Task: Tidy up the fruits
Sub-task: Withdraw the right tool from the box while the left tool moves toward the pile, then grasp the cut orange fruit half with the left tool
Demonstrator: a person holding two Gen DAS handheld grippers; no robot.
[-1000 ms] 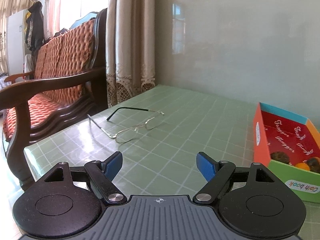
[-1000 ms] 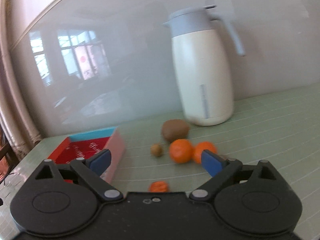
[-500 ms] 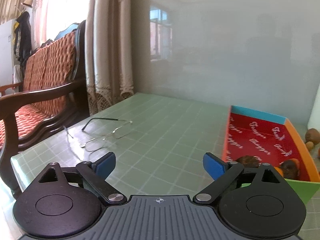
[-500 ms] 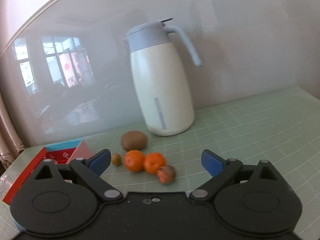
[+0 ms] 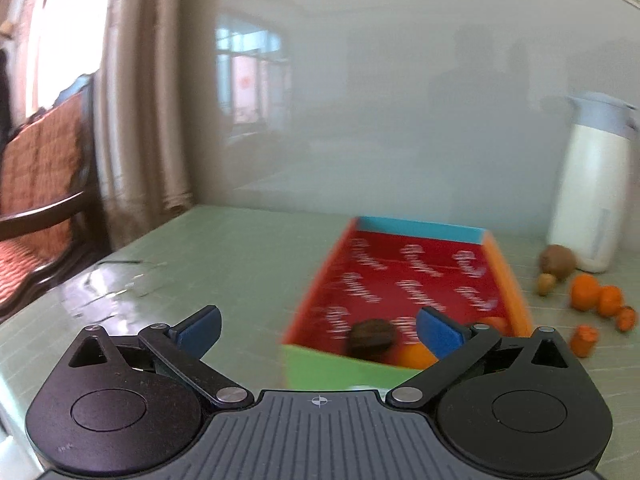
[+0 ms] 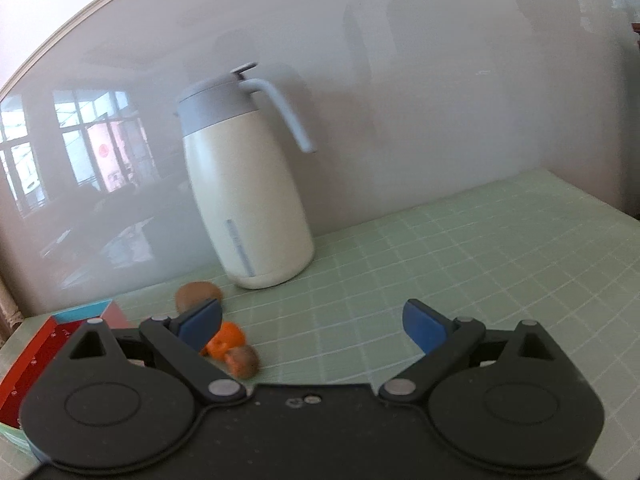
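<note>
A red-lined cardboard box [image 5: 420,276] sits on the green tiled table, with a dark fruit [image 5: 370,338] and an orange fruit [image 5: 414,354] at its near end. My left gripper [image 5: 318,326] is open and empty, just in front of the box. Right of the box lie a kiwi [image 5: 557,261], a small nut [image 5: 546,283], tangerines [image 5: 585,292] and small orange pieces [image 5: 584,340]. My right gripper [image 6: 312,322] is open and empty above the table; a tangerine [image 6: 227,340], a brownish fruit [image 6: 242,362] and the kiwi [image 6: 196,294] lie by its left finger.
A white thermos jug [image 6: 246,208] stands against the glossy wall, behind the fruit; it also shows in the left wrist view [image 5: 592,188]. Eyeglasses [image 5: 128,280] lie at the table's left. A wooden armchair [image 5: 40,200] and curtains stand beyond the left edge.
Both grippers have swung to the right. The box has come to the middle of the left view; the jug and fruit have shifted left in the right view. Both grippers stay open.
</note>
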